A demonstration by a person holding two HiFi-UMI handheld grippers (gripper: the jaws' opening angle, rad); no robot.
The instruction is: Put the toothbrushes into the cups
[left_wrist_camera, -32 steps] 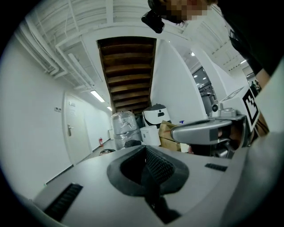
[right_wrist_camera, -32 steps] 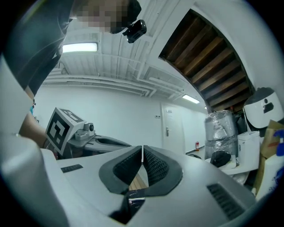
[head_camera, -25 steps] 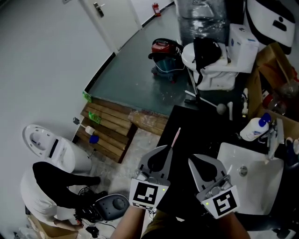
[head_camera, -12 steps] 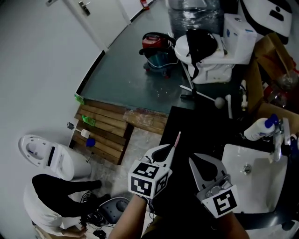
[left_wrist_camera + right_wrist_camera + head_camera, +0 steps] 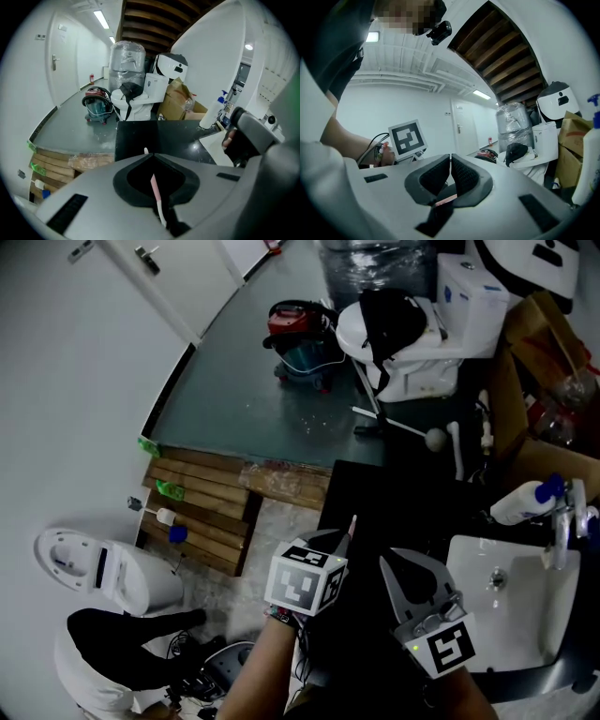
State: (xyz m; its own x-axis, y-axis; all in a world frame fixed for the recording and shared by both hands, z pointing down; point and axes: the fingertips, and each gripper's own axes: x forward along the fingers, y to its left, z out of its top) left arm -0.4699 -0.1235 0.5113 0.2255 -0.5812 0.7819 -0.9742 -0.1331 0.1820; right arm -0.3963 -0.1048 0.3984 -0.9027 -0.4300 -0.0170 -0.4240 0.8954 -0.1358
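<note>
My left gripper (image 5: 340, 540) is shut on a pink toothbrush (image 5: 352, 524), whose tip sticks out past the jaws over the black counter (image 5: 394, 488). In the left gripper view the toothbrush (image 5: 155, 188) runs up the gap of the left gripper (image 5: 149, 155). Beside it, my right gripper (image 5: 388, 564) has its jaws pressed together. In its own view the right gripper (image 5: 450, 157) shows nothing clamped at the tips; a pink strip shows low in the gap. No cup is visible in any view.
A white sink (image 5: 487, 629) with a faucet (image 5: 565, 521) lies at the right, a white bottle with a blue cap (image 5: 525, 501) behind it. Toilets (image 5: 412, 343), a red bucket (image 5: 298, 334), cardboard boxes (image 5: 530, 399) and wooden pallets (image 5: 211, 502) stand beyond the counter.
My left gripper has rolled, so its marker cube now faces up, and it still holds the toothbrush. The head view has drifted; the right gripper has barely moved.
</note>
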